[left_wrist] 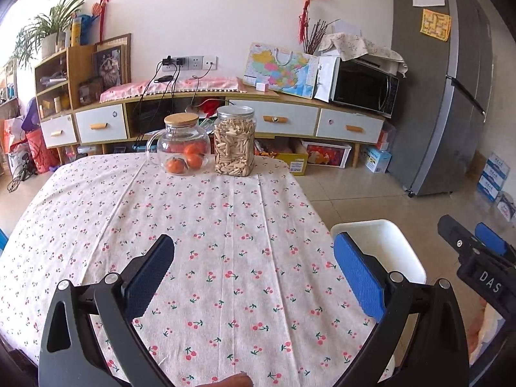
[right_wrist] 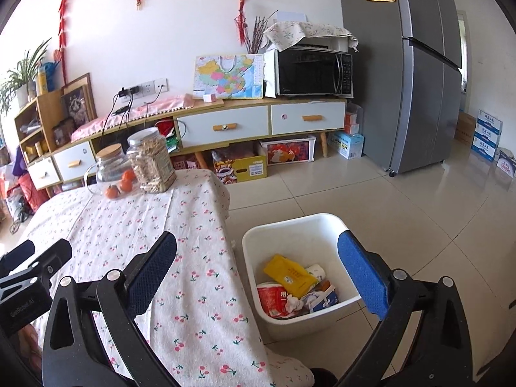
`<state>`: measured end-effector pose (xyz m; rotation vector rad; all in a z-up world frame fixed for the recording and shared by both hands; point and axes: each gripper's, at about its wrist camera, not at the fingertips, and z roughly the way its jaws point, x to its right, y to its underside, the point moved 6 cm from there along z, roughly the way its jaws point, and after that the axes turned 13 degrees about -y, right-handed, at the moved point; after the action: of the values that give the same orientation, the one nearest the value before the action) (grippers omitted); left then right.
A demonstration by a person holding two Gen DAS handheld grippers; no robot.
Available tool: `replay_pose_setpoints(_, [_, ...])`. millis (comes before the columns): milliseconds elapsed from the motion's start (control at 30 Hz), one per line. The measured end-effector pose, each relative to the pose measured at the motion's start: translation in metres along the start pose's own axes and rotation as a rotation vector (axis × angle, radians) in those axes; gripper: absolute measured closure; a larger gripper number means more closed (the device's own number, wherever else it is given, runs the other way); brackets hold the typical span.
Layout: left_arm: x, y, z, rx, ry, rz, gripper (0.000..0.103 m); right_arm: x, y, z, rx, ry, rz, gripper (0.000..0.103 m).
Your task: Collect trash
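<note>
white bin [right_wrist: 300, 229], wrappers [right_wrist: 288, 274], cartons inside

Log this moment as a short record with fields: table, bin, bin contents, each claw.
table: cherry-print cloth; at its far end a glass jug holding oranges and a clear jar of pale sticks
bin: white bin on the floor beside the table
bin contents: yellow packet, red-and-white wrapper, crumpled paper, blue-and-white carton
left claw: open, nothing between its jaws, over the cloth
right claw: open, nothing held
</note>
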<state>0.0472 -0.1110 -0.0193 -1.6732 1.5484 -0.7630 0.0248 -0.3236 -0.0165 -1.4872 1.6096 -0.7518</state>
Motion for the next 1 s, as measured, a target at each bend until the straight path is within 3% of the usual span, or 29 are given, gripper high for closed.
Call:
replay_pose_setpoints(233, [-0.019, 0.019, 0.013, -0.049, -0.007, -0.023, 0.007, -0.033, 0.009, 0.007, 0.045, 0.032, -0.134, 0.007])
replay_pose_setpoints(467, [-0.029, 0.025, 0.023, -0.089, -0.027, -0.036, 0.007, -0.036, 0.009, 0.018, 0.022, 0.018, -0.124, 0.007])
replay_pose_setpoints(1000, [-0.037, 0.023, 0.022, -0.074, -0.066, -0.035, 0.007, -0.047, 0.016, 0.018, 0.015, -0.013, -0.166, 0.007])
